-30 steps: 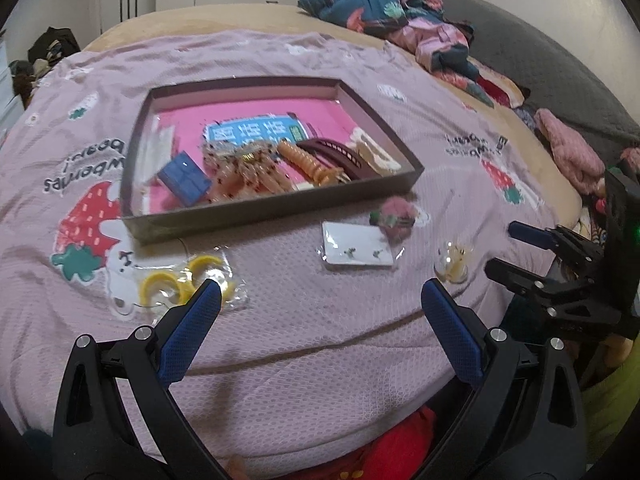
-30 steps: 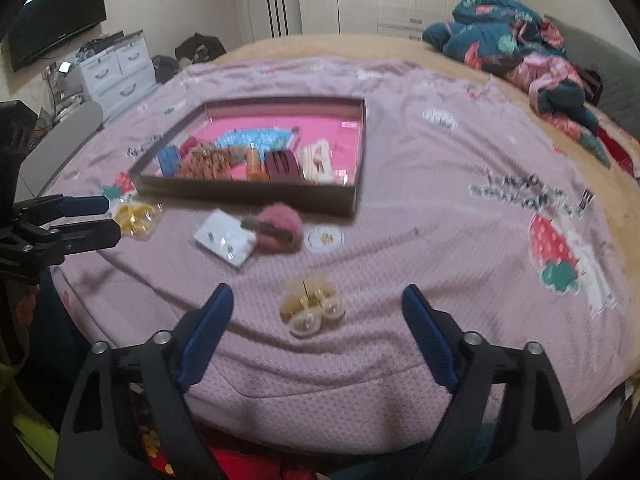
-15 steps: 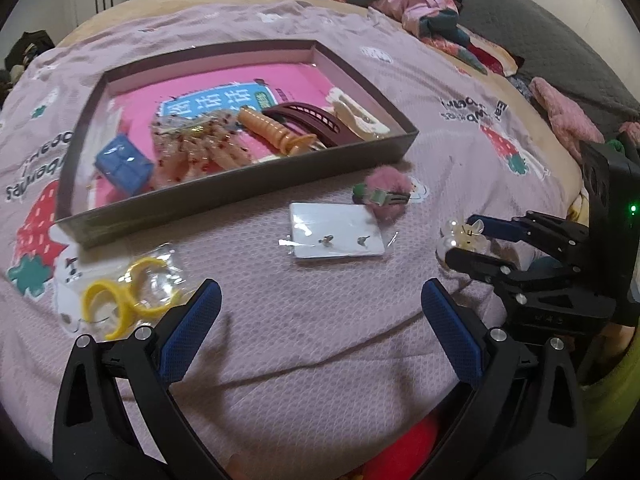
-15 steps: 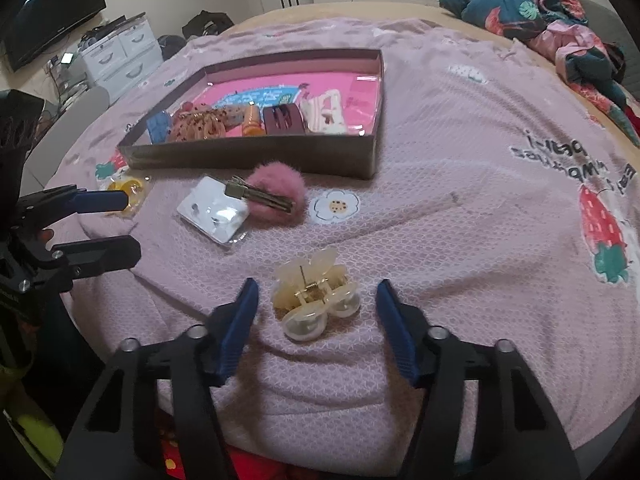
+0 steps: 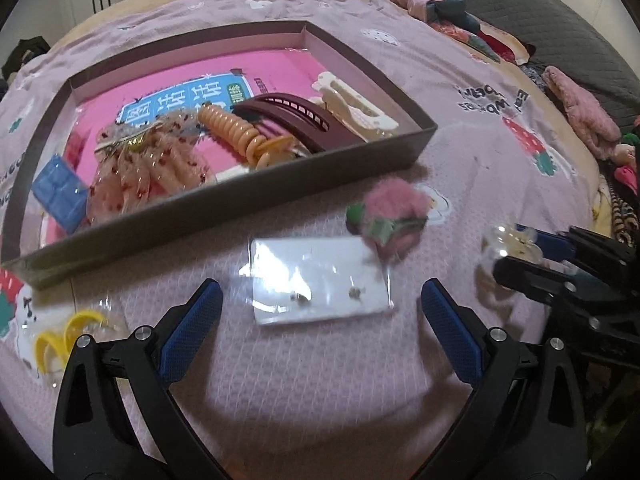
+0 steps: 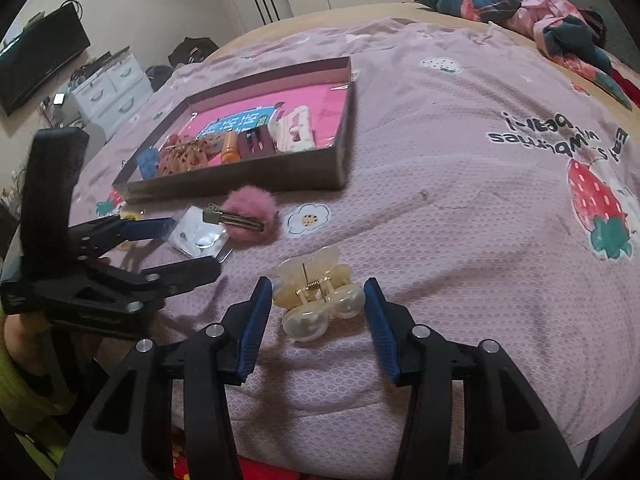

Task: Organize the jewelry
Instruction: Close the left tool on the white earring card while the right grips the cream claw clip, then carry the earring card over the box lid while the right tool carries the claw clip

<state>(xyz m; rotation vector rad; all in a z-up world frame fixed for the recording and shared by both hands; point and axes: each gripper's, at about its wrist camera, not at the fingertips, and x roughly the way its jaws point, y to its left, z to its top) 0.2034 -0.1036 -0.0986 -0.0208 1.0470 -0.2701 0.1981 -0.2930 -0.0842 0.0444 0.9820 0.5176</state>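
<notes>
Right tongs [image 6: 318, 306]: straddling the pearl claw clip [image 6: 316, 296] on the bed [image 6: 460, 208]; pads flank the clip, contact not discernible, no clear squeeze.
Left tongs [image 5: 320, 308]: released, spread wide, over the earring card [image 5: 320, 276].
Pink pom-pom clip [image 5: 390, 216]: touching the card's corner.
Box [image 5: 224, 208]: holds hair clips, beyond the card.

Earring card [image 5: 320, 276] before the tray [image 5: 224, 216], fluffy clip [image 5: 394, 216] at its right, claw clip [image 6: 316, 292] farther right.

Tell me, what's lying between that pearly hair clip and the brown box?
In the right wrist view, bare purple bedspread with a printed flower; the fluffy pink hair clip sits just off to the left of the line from the pearly clip to the box.
</notes>
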